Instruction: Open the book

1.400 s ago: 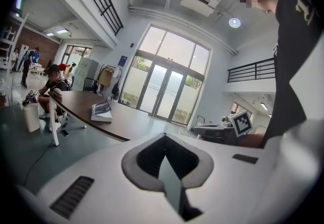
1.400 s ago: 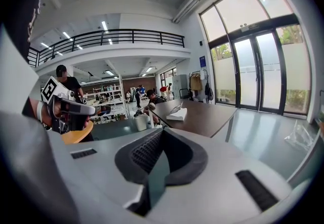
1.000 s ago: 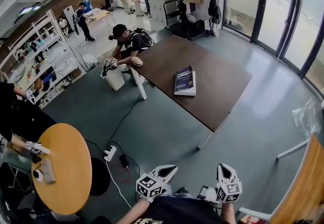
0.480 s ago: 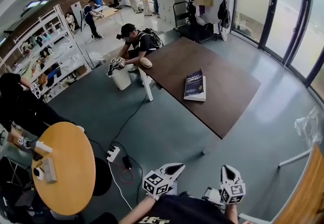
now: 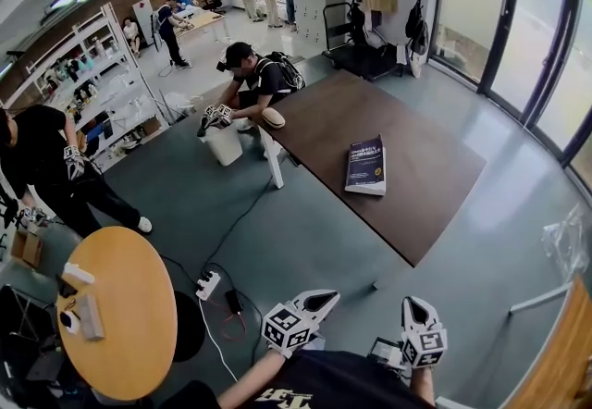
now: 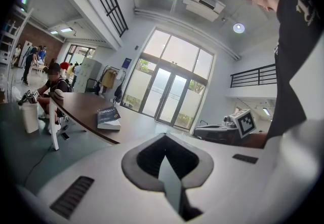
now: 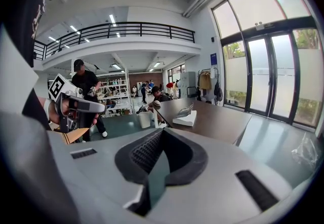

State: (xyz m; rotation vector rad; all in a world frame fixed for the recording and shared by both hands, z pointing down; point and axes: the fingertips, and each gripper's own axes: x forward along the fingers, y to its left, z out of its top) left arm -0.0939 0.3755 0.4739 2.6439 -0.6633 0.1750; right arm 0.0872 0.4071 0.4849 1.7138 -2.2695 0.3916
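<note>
One book (image 5: 366,167), closed, lying flat on the far bench (image 5: 425,204). Two claws, near and well apart from it: left claw (image 5: 320,300) pressed together, empty; right claw (image 5: 413,306) likewise.

left gripper (image 5: 322,298) jaws together, right gripper (image 5: 413,304) jaws together, both empty, pointing forward

your book (image 5: 366,165) is thick, with a dark blue cover and white page edges. it lies shut and flat, cover up, on the brown table (image 5: 416,204), well ahead of both pairs of jaws, above and left of the left pair.
</note>
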